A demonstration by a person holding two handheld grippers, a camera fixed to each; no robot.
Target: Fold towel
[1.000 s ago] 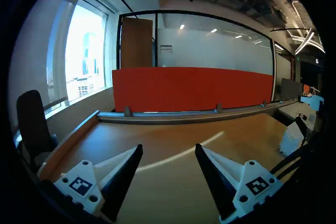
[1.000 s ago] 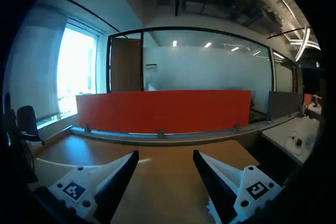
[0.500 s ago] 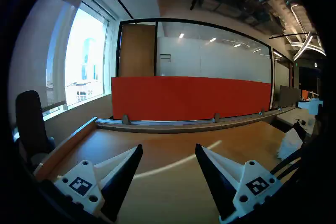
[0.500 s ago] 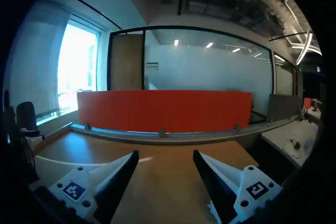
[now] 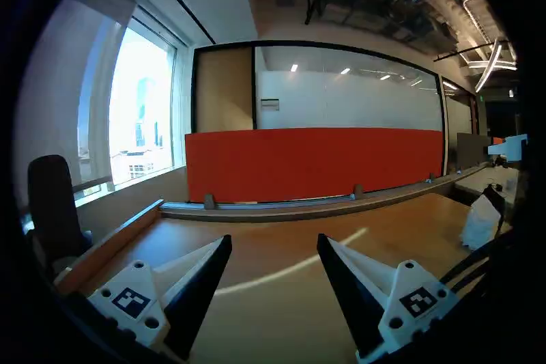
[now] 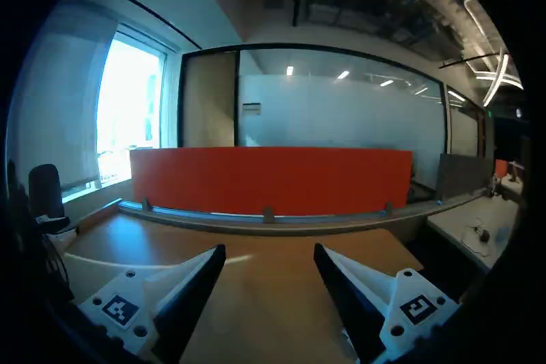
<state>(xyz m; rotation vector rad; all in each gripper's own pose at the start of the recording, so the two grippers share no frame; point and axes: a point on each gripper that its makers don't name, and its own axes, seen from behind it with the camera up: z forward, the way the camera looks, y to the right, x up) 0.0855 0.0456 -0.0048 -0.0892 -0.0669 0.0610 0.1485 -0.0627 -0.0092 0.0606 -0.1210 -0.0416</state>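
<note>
Left claw (image 5: 273, 244) and right claw (image 6: 269, 249) gape apart, empty, over wooden desk (image 5: 273, 316).

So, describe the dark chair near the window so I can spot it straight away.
Start at the bright window on the left wall in the left gripper view. Below its sill, just past the left edge of the wooden desk, stands the chair. Its tall, rounded black backrest sets it apart from the pale wall behind it and the red partition along the desk's far edge.
</note>
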